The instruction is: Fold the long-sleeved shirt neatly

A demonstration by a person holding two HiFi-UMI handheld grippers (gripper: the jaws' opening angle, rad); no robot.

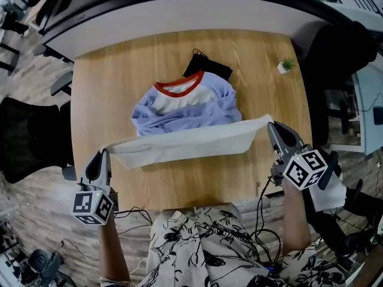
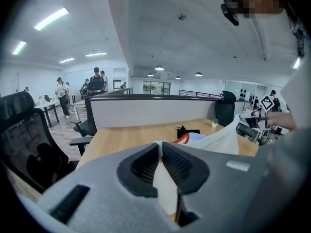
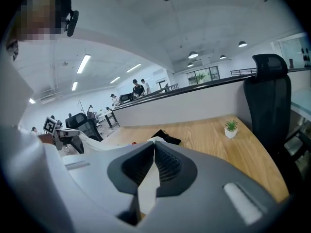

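Note:
The long-sleeved shirt (image 1: 185, 109) lies on the wooden table (image 1: 119, 70), its blue upper part bunched with a red collar toward the far side. Its white lower edge (image 1: 185, 141) is lifted and stretched between both grippers. My left gripper (image 1: 105, 152) is shut on the left corner of that hem, with white cloth pinched between the pads (image 2: 160, 152). My right gripper (image 1: 270, 124) is shut on the right corner, white fabric showing between its pads (image 3: 153, 152). In the left gripper view the shirt (image 2: 218, 137) runs across to the other gripper.
A black cloth item (image 1: 206, 67) lies just behind the collar. A small potted plant (image 1: 286, 66) stands at the table's far right. Black office chairs stand left (image 1: 30, 136) and right (image 1: 341, 58) of the table. A partition wall (image 1: 179, 17) borders the far edge.

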